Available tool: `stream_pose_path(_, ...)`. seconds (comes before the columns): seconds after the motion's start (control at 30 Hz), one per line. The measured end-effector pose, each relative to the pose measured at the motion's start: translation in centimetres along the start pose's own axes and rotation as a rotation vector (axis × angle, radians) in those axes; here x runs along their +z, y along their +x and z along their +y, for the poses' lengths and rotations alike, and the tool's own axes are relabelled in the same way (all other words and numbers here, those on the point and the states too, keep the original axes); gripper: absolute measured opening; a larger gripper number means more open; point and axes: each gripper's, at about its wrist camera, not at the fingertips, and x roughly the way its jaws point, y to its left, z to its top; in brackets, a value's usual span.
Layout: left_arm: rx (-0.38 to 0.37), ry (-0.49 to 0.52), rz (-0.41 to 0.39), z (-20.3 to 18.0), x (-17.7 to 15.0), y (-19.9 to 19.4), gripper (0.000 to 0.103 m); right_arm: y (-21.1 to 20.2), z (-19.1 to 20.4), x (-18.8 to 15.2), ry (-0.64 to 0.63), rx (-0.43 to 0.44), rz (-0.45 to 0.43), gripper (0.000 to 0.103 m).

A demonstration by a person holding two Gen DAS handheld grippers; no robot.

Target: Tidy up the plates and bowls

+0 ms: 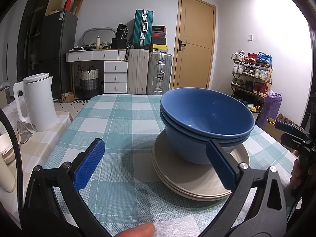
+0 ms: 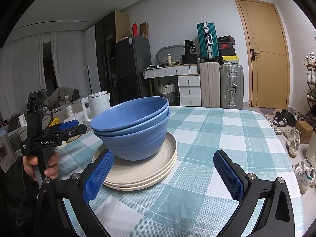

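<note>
We see blue bowls (image 2: 131, 126) stacked on plates (image 2: 142, 169).
Our right gripper (image 2: 164, 169) is wide open near them.

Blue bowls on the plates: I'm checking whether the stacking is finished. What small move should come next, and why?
Probably back both tongs away. The blue bowls sit nested on the beige plates, and the left tongs and right tongs are open, holding nothing.

Bright indoor light, sharp focus, fisheye-warped edges.

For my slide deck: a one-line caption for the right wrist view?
Open right gripper faces blue bowls nested on stacked beige plates, plaid tablecloth.
</note>
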Motion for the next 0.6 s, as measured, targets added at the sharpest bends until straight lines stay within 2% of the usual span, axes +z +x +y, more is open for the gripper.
stream_pose_path(0.6, -0.001, 0.002, -0.001, -0.05, -0.01, -0.08, 0.102, 0.02, 0.13, -0.08, -0.005, 0.001, 0.002, 0.103)
